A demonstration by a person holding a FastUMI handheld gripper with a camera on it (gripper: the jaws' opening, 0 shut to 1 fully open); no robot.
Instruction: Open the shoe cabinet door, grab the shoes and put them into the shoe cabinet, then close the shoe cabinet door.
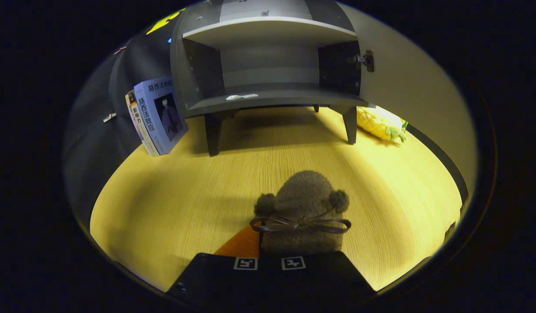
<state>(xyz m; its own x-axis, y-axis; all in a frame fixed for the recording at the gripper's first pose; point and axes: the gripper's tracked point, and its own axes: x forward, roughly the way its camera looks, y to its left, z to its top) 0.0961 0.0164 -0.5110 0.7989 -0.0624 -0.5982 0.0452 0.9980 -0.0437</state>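
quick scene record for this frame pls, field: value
cabinet: door open, swung right; lower shelf nearly bare
shoe: fuzzy brown, bow and pompoms, at the fingers, toe toward the cabinet
gripper: closed around the shoe's heel end, grip contact hidden
books: leaning left of the cabinet
corn toy: right of the cabinet leg
task stage: shoe not yet inside

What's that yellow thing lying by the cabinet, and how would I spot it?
Find the grey shoe cabinet standing open on the wooden table. Just past its leg on the hinge side, against the wall, lies a corn cob plush toy. It alone is bumpy yellow with green leaves.
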